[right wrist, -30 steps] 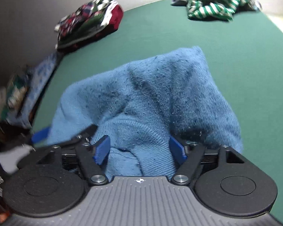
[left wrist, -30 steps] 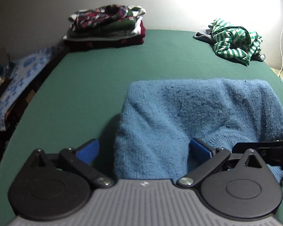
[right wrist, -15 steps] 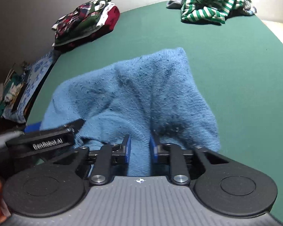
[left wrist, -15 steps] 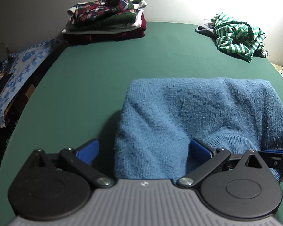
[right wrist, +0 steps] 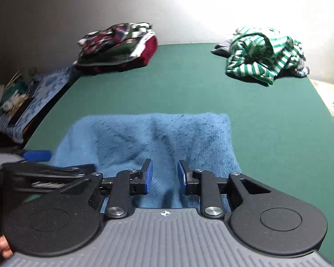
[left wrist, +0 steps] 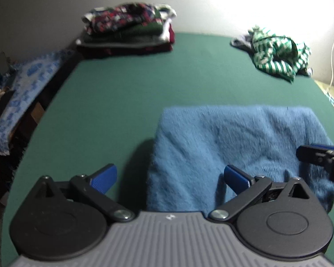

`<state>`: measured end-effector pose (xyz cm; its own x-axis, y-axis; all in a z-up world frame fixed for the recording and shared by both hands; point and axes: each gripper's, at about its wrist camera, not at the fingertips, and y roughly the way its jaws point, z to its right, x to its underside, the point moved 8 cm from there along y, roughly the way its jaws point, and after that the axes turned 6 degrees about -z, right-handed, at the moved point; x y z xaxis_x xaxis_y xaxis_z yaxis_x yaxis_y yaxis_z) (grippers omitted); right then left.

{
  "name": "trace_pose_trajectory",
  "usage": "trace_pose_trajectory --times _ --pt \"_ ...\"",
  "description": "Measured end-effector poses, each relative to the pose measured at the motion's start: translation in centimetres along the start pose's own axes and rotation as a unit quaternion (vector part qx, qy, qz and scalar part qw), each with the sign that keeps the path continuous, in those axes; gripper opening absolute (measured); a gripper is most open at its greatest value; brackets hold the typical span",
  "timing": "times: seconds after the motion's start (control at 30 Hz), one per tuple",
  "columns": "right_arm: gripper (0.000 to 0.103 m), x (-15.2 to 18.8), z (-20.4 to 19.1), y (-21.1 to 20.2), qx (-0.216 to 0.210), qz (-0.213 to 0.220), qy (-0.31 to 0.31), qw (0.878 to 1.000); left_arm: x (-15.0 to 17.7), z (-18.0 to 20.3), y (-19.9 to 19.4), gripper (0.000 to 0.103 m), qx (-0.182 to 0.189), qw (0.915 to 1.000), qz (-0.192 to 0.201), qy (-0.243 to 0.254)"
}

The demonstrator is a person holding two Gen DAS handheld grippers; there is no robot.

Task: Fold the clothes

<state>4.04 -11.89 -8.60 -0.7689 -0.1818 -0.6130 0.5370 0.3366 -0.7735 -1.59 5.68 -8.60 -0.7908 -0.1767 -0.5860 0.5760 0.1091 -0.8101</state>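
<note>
Holding the left gripper (left wrist: pixel 170 178) low over the green tabletop (left wrist: pixel 122 102), we kept its fingers spread wide, with the near-left corner of the blue sweater (left wrist: pixel 233 142) lying between them and nothing pinched. On the right gripper (right wrist: pixel 164 176) the fingers stood partly apart, a narrow ridge of the sweater's near hem running up between the two pads; the wrist view was blurred there, so we could only judge that the pads were probably not biting the knit.

We saw the sweater lying folded into a rough rectangle just ahead of both sets of fingers, its far edge fairly straight, its near edge rumpled and bunched towards us. Well beyond the fingertips sat the folded stack (left wrist: pixel 127 33), off to the left, and the striped green garment (right wrist: pixel 265 51), crumpled off to the right.

Our worry was the loose, fuzzy knit. If we closed on only the top layer, the lower layers would stay behind and the fold would open. If the two grippers lifted unevenly, the rectangle would skew or sag in the middle. The left fingers straddled the corner, so a careless close might catch just the fringe and slip. Dragging across the tabletop could also stretch the hem.
</note>
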Motion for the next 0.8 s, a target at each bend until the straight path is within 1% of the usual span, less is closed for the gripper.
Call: trace_pose_trajectory --times 0.03,0.07,0.1,0.27,0.3,0.4,0.47,0.5,0.53,0.57,0.6,0.63,0.67,0.7,0.73,0.8 --pt "0.023 0.0 0.5 0.4 0.009 -0.002 0.004 1.0 -0.2 0.1 -0.3 0.102 0.002 0.9999 0.008 0.007" --pt "0.018 0.1 0.8 0.7 0.011 -0.006 0.01 1.0 -0.3 0.2 -0.6 0.102 0.004 0.9998 0.016 0.014" --pt "0.018 0.3 1.2 0.9 0.009 -0.01 0.017 1.0 -0.3 0.4 -0.7 0.102 0.005 0.9995 0.02 0.022" --pt "0.018 2.2 1.7 0.6 0.011 -0.031 0.033 0.999 1.7 2.0 0.5 0.102 -0.001 0.9971 0.002 0.076" --pt "0.018 2.6 1.7 0.5 0.012 -0.034 0.033 0.999 2.2 2.1 0.6 0.102 -0.001 0.9968 0.001 0.08" --pt "0.017 3.8 1.5 0.2 0.018 -0.037 0.021 0.999 3.2 2.0 0.5 0.102 0.009 0.9976 0.003 0.068" --pt "0.017 4.3 1.4 -0.1 0.023 -0.04 0.007 0.999 3.6 1.9 0.4 0.102 0.018 0.9979 -0.006 0.062" --pt "0.017 4.3 1.3 -0.2 0.026 -0.044 -0.002 0.999 3.3 2.0 0.1 0.102 0.015 0.9975 -0.001 0.068" --pt "0.017 4.1 1.2 -0.3 0.028 -0.05 -0.009 0.998 2.5 2.1 -0.6 0.102 0.007 0.9966 0.016 0.08" --pt "0.017 3.8 1.2 -0.5 0.028 -0.056 -0.013 0.998 1.7 2.3 -1.2 0.1 -0.002 0.9953 0.032 0.092" --pt "0.018 3.0 1.2 -0.8 0.026 -0.045 -0.014 0.999 0.9 2.4 -1.9 0.1 -0.01 0.9934 0.048 0.104" --pt "0.018 1.9 1.3 -1.3 0.022 -0.025 -0.013 0.999 0.0 2.6 -2.5 0.102 -0.017 0.9913 0.065 0.113" --pt "0.018 0.9 1.3 -1.8 0.018 -0.005 -0.011 1.0 -1.2 2.8 -3.0 0.102 -0.02 0.989 0.085 0.12" --pt "0.018 -0.3 1.4 -2.0 0.023 0.015 -0.016 1.0 -2.4 3.0 -3.5 0.102 -0.023 0.9863 0.104 0.126" --pt "0.018 -1.4 1.6 -1.8 0.033 0.032 -0.025 0.999 -3.4 3.2 -3.5 0.102 -0.02 0.9853 0.113 0.126" --pt "0.019 -3.4 1.9 -0.6 0.046 0.064 -0.041 0.996 -4.8 3.7 -2.0 0.102 0.009 0.9889 0.101 0.109"
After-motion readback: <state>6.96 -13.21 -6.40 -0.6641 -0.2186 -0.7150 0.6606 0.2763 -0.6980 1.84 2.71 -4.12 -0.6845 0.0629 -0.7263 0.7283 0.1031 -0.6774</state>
